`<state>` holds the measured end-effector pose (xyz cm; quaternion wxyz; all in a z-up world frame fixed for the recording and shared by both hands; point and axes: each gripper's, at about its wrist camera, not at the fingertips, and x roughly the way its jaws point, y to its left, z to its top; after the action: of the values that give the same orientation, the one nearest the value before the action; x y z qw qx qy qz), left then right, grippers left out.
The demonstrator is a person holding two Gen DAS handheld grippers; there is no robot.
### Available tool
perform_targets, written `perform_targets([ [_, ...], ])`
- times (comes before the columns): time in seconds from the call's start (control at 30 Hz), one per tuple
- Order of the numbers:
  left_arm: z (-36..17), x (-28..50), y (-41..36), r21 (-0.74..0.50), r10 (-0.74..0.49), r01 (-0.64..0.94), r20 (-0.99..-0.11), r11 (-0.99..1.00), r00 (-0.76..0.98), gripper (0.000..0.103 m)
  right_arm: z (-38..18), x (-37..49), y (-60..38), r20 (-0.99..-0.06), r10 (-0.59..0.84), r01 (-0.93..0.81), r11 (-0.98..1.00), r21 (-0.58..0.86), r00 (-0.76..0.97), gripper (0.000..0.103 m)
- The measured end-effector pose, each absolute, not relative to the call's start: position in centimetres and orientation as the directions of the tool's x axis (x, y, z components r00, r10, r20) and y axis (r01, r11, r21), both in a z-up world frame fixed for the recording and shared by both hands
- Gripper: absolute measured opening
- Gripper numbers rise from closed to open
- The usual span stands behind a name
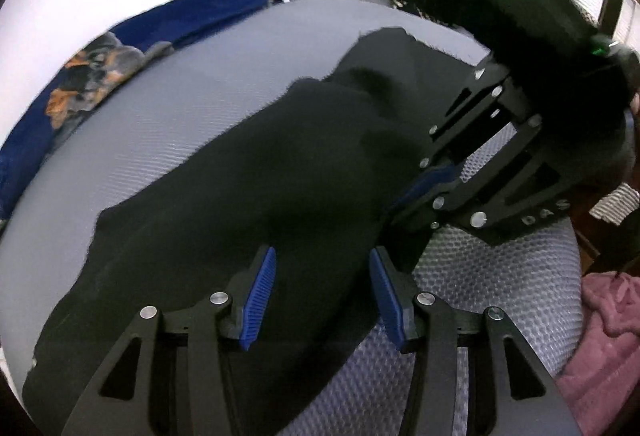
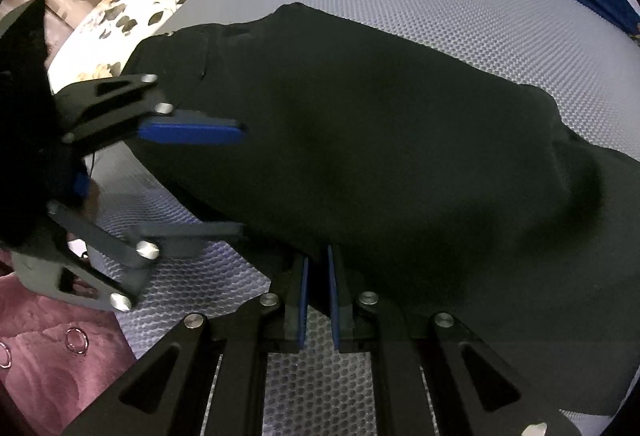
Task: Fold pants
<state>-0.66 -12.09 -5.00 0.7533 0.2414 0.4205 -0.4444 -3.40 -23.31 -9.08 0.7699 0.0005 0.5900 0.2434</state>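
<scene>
The black pants (image 2: 360,140) lie spread across a grey mesh-textured mattress pad (image 2: 420,4) on a bed, already doubled into a long, thick band with soft rounded bulges instead of sharp creases. The cloth looks like a matte, fairly heavy knit or fleece: limp, not slippery, and likely to sag and drag if lifted by one point only. The right claw (image 2: 318,300) is closed on the near edge of the pants, its blue pads pinching a fold of black fabric between them. The left claw (image 1: 322,296) stands partly open just over the garment, nothing between its pads (image 1: 260,296), and in the right wrist view it hovers beside the end of the pants nearest the floral pillow (image 2: 132,4). The best hold is probably on the layered edge at that end, taking all plies at once, so that both claws carry the band evenly and the layers do not slide apart. A blue patterned blanket (image 1: 84,76) lies bunched along the far side, well apart from the pants.
</scene>
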Motion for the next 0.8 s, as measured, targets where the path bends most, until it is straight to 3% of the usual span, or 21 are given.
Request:
perform_targets([
  [0.23, -7.5, -1.4, -14.7, -0.019, -0.432, 0.911, -0.885, 0.412, 0.176, 0.048, -8.8, -3.2, -23.1, -0.894, 0.4, -0.361, 0.879, 0.311, 0.204, 0.008],
  [0.3, -8.0, -1.4, -15.2, -0.003, -0.422, 0.915, -0.888, 0.404, 0.183, 0.038, -8.7, -3.2, -22.9, -0.891, 0.403, -0.367, 0.877, 0.311, 0.208, 0.008],
  [0.37, -8.2, -1.0, -15.8, -0.009, -0.426, 0.911, -0.886, 0.411, 0.184, 0.017, -8.7, -3.2, -23.0, -0.889, 0.408, -0.363, 0.876, 0.317, 0.208, 0.008],
  [0.43, -8.2, -0.2, -16.0, -0.049, -0.442, 0.895, -0.881, 0.444, 0.171, 0.008, -8.8, -3.3, -23.3, -0.885, 0.415, -0.357, 0.875, 0.326, 0.21, 0.013],
  [0.57, -7.9, 0.3, -15.6, -0.099, -0.472, 0.881, -0.869, 0.462, 0.15, 0.006, -8.4, -3.9, -24.1, -0.878, 0.407, -0.321, 0.891, 0.321, 0.25, 0.024],
  [0.63, -7.8, 0.4, -15.6, -0.111, -0.482, 0.876, -0.864, 0.47, 0.149, 0.006, -7.7, -4.4, -25.0, -0.865, 0.408, -0.302, 0.897, 0.321, 0.291, 0.036],
  [0.8, -6.9, 0.7, -15.2, -0.153, -0.52, 0.859, -0.842, 0.488, 0.146, 0.006, -7.7, -6.1, -28.0, -0.879, 0.315, -0.184, 0.947, 0.264, 0.358, 0.037],
])
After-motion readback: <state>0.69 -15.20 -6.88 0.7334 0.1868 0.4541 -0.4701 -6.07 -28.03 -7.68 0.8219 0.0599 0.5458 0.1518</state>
